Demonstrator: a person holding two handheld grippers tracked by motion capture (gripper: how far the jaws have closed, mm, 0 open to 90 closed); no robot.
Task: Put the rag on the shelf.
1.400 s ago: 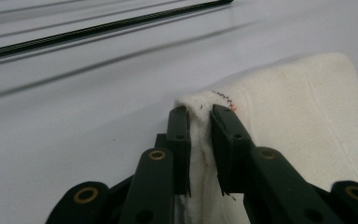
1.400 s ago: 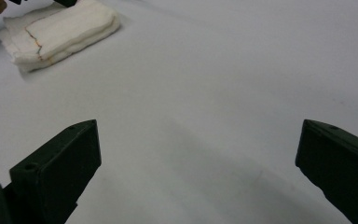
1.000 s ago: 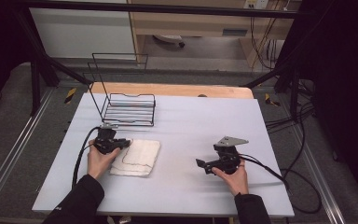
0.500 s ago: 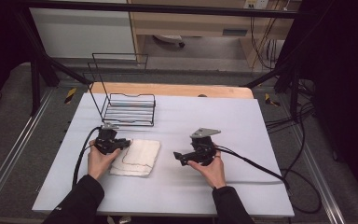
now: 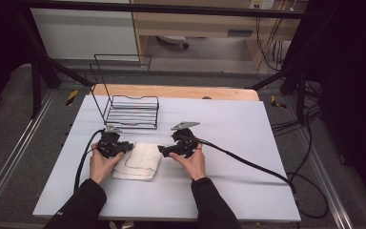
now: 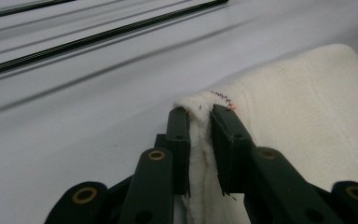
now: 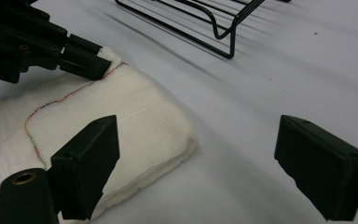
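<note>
L gripper (image 5: 129, 146) is sitting lower left of centre in the high view, and I'm pinching the folded white cloth (image 5: 138, 161) at its top-left corner. In the left gripper view my two black pads are clamping a raised ridge of cloth (image 6: 307, 126) right at bottom centre, w/ a bit of dark and red stitching showing just past the tips. Cloth is lying flat on the white table (image 5: 228, 143) otherwise, spreading to the right of that frame.

R gripper (image 5: 164, 151) is coming in from centre frame in the high view, tips just beside the cloth's right edge, my hand (image 5: 190, 162) behind it. Its jaws have just been closing a bit but they're gaping wide, nothing pressed between them. In the right gripper view the cloth (image 7: 121, 121) is filling the left half, its near corner poking into the gap beside my left-hand pad; the other pad is hanging over bare table at lower right. Multicolour thread line is running across the cloth there. L gripper (image 7: 100, 65) is showing upper left, biting the far corner.

Black wire rack (image 5: 132, 112) is standing above the cloth in the high view, near but apart; its base (image 7: 214, 23) is crossing the top of the right gripper view.
</note>
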